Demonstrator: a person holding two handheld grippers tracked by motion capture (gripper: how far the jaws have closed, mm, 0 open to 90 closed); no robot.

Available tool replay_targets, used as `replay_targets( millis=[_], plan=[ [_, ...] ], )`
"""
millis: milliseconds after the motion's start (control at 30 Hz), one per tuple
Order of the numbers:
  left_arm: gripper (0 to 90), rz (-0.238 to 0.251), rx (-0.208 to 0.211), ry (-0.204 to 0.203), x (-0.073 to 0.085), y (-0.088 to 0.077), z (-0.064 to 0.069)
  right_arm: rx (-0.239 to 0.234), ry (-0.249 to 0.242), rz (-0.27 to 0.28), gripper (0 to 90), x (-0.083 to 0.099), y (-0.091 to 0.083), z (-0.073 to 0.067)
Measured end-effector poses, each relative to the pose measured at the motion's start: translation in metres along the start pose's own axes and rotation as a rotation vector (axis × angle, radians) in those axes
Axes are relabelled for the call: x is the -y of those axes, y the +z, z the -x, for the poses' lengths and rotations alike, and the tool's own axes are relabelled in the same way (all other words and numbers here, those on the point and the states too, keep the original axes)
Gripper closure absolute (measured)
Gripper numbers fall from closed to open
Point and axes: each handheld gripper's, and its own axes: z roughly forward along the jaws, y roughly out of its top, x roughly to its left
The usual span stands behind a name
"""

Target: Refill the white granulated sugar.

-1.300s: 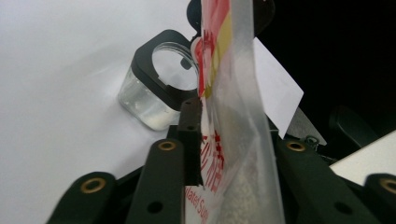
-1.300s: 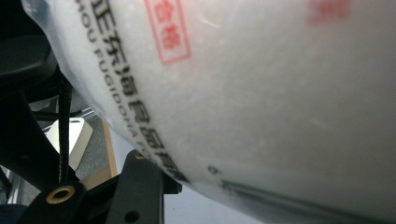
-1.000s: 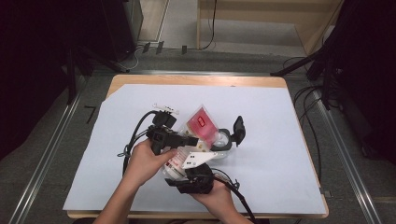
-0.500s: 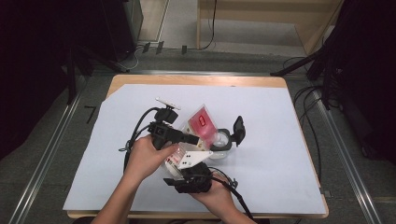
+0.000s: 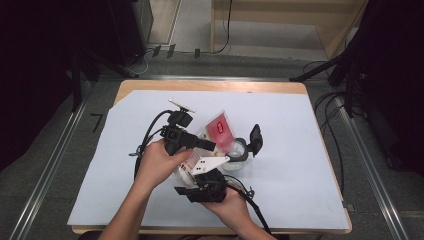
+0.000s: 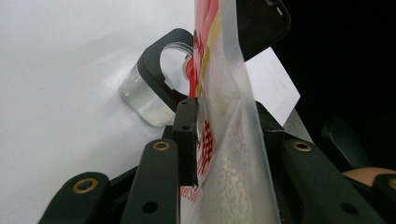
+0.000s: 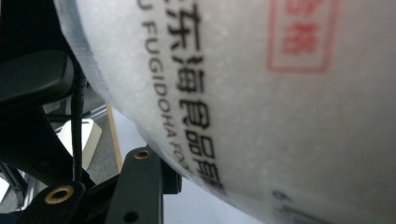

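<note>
Two grippers, left gripper [image 5: 210,145] and right gripper [image 5: 212,165], are gripping the granule pouch [image 5: 218,131], tilting it toward the open jar [image 5: 236,150] at three o'clock; pouring seems barely begun.

High view overhead; both gripper views close along the shared pouch [image 5: 220,131].

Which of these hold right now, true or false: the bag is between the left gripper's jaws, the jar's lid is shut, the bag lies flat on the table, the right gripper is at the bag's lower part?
1. The bag sits between the left gripper jaws. True.
2. The jar has its lid shut. False: the lid is flipped open and the mouth is open.
3. The bag lies flat on the table. False: it is held up, tilted over the jar.
4. The right gripper is at the bag's lower part. True.
</note>
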Motion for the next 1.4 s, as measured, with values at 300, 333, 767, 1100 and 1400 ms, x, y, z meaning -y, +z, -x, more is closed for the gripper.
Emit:
replay_targets(
  millis=[300,333,767,1100,1400],
  plan=[
    [67.0,-0.002,-0.018,0.028,0.001,-0.003,0.003,-0.013,0.036,0.023,61.5,-0.002,-0.005,0.001],
    [67.4,0.002,-0.021,0.028,0.001,-0.003,0.003,-0.013,0.040,0.023,61.5,-0.002,-0.005,0.001],
    [66.8,0.040,-0.016,0.030,0.000,-0.006,0.007,0.006,0.004,0.029,61.6,-0.008,-0.008,-0.005],
    [64.4,0.040,-0.022,0.028,0.000,-0.010,0.010,-0.011,0.055,0.041,61.4,-0.012,-0.012,-0.002],
    [71.2,0.024,-0.047,0.032,0.000,-0.013,0.012,-0.014,0.041,0.047,61.7,-0.012,-0.013,-0.004]
  ],
)
